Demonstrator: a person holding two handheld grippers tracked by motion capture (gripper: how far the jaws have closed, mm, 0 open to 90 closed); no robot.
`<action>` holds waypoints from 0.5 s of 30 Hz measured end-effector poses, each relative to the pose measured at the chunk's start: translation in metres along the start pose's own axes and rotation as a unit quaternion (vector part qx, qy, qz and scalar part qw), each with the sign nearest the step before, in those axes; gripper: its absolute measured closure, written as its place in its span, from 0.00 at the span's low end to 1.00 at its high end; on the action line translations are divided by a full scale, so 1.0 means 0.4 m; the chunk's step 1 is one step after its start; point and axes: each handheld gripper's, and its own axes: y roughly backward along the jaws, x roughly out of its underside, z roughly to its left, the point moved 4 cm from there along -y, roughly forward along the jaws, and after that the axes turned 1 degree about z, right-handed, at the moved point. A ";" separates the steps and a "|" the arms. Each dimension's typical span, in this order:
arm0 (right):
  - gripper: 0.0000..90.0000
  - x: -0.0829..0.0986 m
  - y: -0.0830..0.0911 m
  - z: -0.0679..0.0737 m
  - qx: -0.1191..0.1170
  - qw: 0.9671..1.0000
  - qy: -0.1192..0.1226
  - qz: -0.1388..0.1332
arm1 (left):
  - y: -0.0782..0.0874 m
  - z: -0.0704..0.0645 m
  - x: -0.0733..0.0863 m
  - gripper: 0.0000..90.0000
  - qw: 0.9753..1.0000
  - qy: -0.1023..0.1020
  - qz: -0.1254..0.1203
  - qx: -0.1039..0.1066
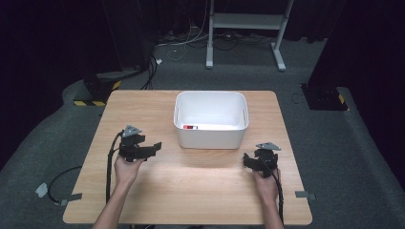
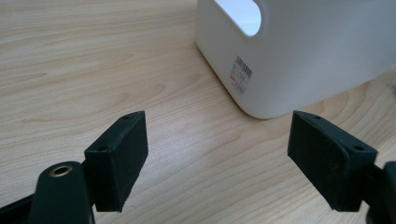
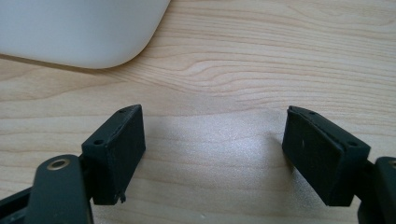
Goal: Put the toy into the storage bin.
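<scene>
A white plastic bin stands in the middle of the wooden table; something small and red lies at its bottom left. My left gripper is held to the left of the bin, jaws wide apart and empty, pointing at the bin's near left corner. My right gripper hovers near the bin's front right corner, open as well, with bare wood between its jaws. In the gripper views each pair of black jaws, the left gripper and the right gripper, frames only tabletop.
The bin has a handle cutout and a printed label on its side. Beyond the table stand a metal frame and loose cables on grey carpet. Bare wood stretches in front of the bin.
</scene>
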 end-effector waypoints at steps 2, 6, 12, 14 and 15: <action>0.23 0.000 0.000 0.000 0.000 1.000 0.000 0.000 | -0.004 0.000 0.004 0.23 1.000 0.002 0.002 -0.001; 0.24 0.000 0.000 0.000 0.000 1.000 0.000 0.000 | -0.013 0.001 0.009 0.23 1.000 -0.001 0.005 -0.003; 0.24 0.000 0.000 0.000 0.000 1.000 0.000 0.000 | -0.024 0.005 0.020 0.23 1.000 -0.003 0.007 -0.017; 0.24 0.000 0.000 0.000 0.000 1.000 0.000 0.000 | -0.028 0.006 0.024 0.23 1.000 -0.005 0.009 -0.020; 0.24 0.000 0.000 0.000 0.000 1.000 0.000 0.000 | -0.030 0.008 0.027 0.23 1.000 -0.006 0.012 -0.022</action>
